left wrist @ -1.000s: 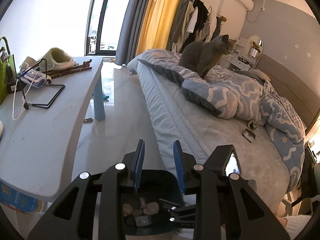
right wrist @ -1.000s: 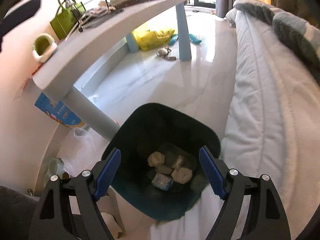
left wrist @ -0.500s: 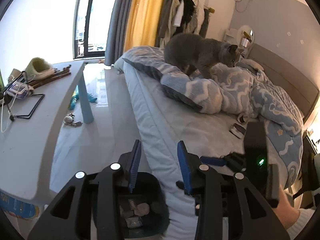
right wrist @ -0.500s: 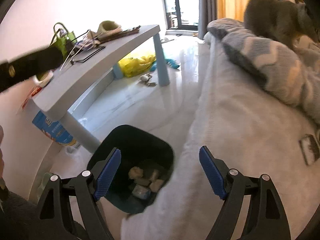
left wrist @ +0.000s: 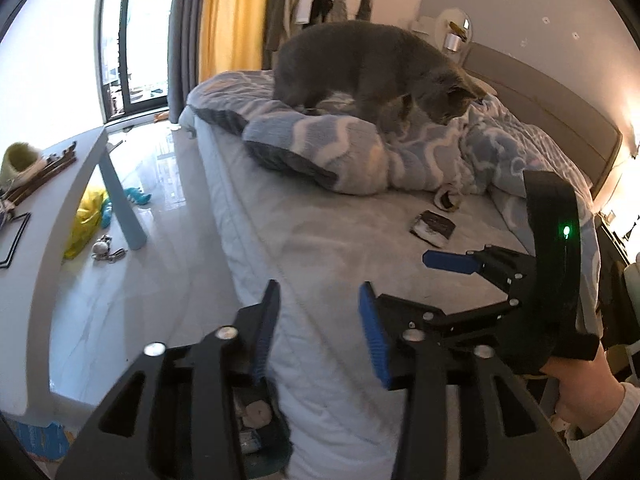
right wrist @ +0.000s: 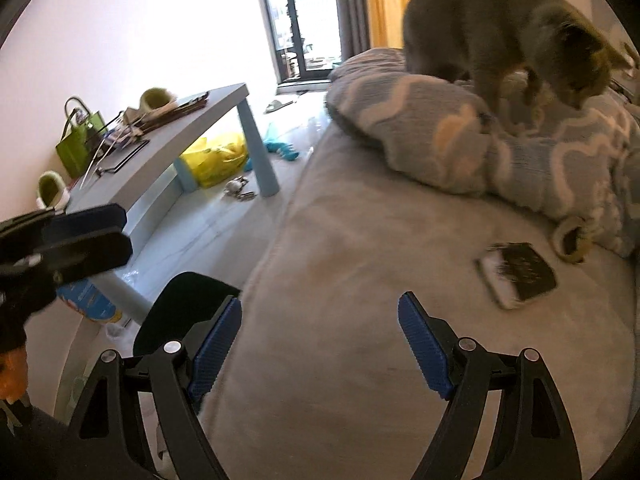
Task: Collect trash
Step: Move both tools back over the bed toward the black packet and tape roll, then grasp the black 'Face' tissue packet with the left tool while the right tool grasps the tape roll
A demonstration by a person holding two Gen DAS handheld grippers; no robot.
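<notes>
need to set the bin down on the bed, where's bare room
Bare sheet runs from the bed's floor-side edge to the dark wrapper. Crowded beyond: wrapper, crumpled scrap, heaped blanket with the cat on it.

Both views swung from bin (left wrist: 256,432) onto bed (left wrist: 320,248); left gripper (left wrist: 316,332) opening, empty.

Bin (left wrist: 256,432) — mostly hidden behind left gripper (left wrist: 318,334)
</notes>
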